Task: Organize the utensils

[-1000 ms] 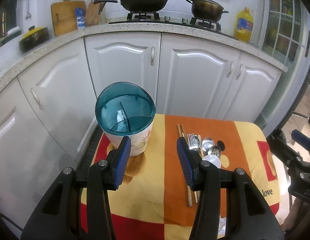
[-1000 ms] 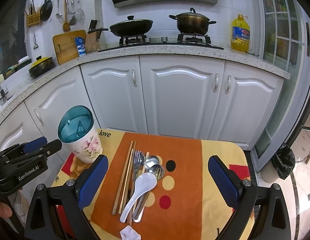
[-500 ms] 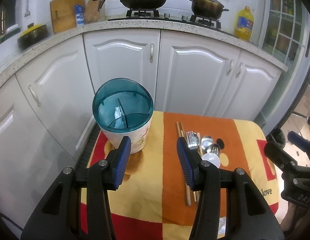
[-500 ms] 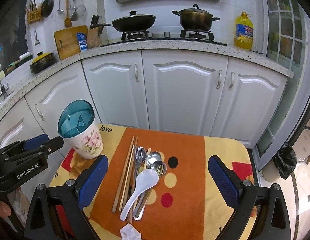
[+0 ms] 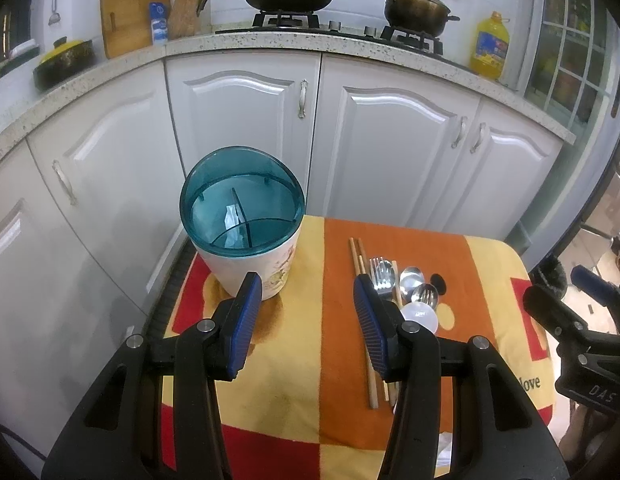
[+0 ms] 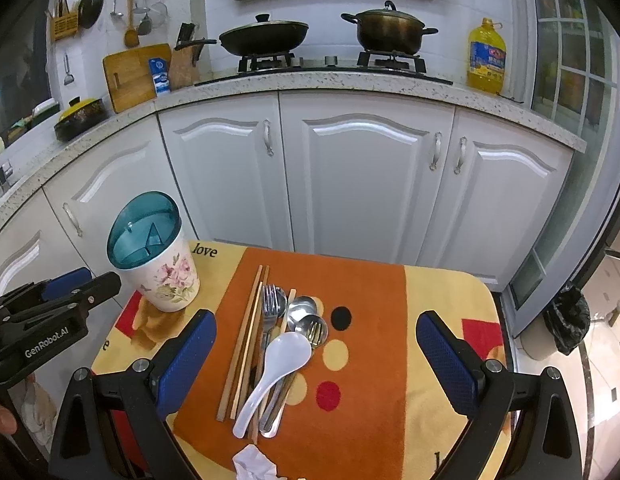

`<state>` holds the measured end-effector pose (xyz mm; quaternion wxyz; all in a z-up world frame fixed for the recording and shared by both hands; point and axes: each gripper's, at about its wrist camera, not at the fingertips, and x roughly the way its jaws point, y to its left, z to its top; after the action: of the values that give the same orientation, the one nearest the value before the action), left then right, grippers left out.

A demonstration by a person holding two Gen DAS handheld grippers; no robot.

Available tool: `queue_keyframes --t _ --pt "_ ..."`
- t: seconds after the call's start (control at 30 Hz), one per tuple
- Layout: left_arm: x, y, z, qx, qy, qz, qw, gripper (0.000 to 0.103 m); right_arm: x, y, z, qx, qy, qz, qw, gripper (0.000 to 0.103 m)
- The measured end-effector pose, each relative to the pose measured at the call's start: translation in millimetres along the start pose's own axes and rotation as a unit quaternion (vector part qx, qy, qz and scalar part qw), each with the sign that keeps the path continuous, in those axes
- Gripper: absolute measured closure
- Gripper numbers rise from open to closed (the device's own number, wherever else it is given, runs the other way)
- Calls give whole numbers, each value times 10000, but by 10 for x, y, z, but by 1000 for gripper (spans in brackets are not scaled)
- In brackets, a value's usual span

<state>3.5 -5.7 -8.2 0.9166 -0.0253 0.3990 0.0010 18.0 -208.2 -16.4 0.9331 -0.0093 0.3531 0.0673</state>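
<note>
A floral utensil holder with a teal divided insert stands at the cloth's far left corner. Beside it to the right lies a pile of utensils: wooden chopsticks, a metal fork, metal spoons and a white ceramic spoon. My left gripper hovers open just in front of the holder, nothing between its fingers. My right gripper stands wide open above the pile, touching nothing.
The small table wears an orange, yellow and red cloth. A crumpled white paper lies at its near edge. White cabinets stand close behind, with a stove, pots and an oil bottle on the counter.
Both views have drifted slightly, so the table sits a little differently in frame. The utensils and holder have not moved, and both grippers stay open.
</note>
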Motion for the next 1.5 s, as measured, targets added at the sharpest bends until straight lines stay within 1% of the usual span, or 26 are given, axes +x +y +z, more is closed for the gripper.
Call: queue_keyframes --t 0.13,0.27,0.47,0.57,0.63,0.67,0.8,0.83,0.9,0.97,1.0,1.07,1.2,1.23,1.27,1.33,1.43,1.5 --pt "9 -1 -3 -32 80 -23 10000 56 17 0 -11 -15 25 -10 10000 3" --pt "33 -10 -12 -51 -23 -79 10000 56 26 -3 -16 -2 20 -11 10000 3" --pt "70 3 -35 -133 -28 -192 9997 56 75 -48 -40 69 58 -14 10000 3" --pt "106 17 -47 -242 55 -270 9993 56 117 -107 -65 147 112 41 9998 3" --pt "149 23 -66 -262 126 -258 9992 56 152 -142 -91 173 151 82 9997 3" --pt "151 25 -65 -332 148 -340 9988 56 186 -157 -102 179 198 90 9996 3" --pt "232 -9 -98 -259 259 -322 9988 56 325 -201 -178 151 364 258 9989 3" --pt "246 -23 -100 -247 275 -332 9988 56 368 -214 -206 156 410 308 9986 5" --pt "291 -56 -118 -208 336 -357 9986 56 469 -241 -272 195 533 468 9973 11" --pt "343 -73 -130 -165 409 -361 9984 56 591 -270 -346 281 711 675 9948 22" --pt "367 -84 -141 -186 450 -420 9979 56 697 -291 -395 361 859 870 9918 25" --pt "418 -96 -159 -200 532 -472 9973 56 853 -308 -454 451 1057 1079 9875 39" --pt "536 -127 -188 -105 663 -466 9967 56 1145 -374 -497 647 1239 1340 9811 49" --pt "565 -139 -192 -88 689 -469 9965 56 1218 -388 -498 683 1296 1413 9791 57" --pt "588 -145 -193 -73 714 -468 9963 56 1284 -402 -499 734 1354 1510 9765 60" --pt "658 -162 -187 -17 777 -455 9959 56 1394 -420 -495 795 1426 1622 9732 61" --pt "764 -181 -156 18 846 -486 9952 56 1604 -419 -513 795 1629 1665 9692 62" --pt "840 -190 -133 28 912 -515 9945 56 1701 -420 -526 909 1712 1880 9629 72"
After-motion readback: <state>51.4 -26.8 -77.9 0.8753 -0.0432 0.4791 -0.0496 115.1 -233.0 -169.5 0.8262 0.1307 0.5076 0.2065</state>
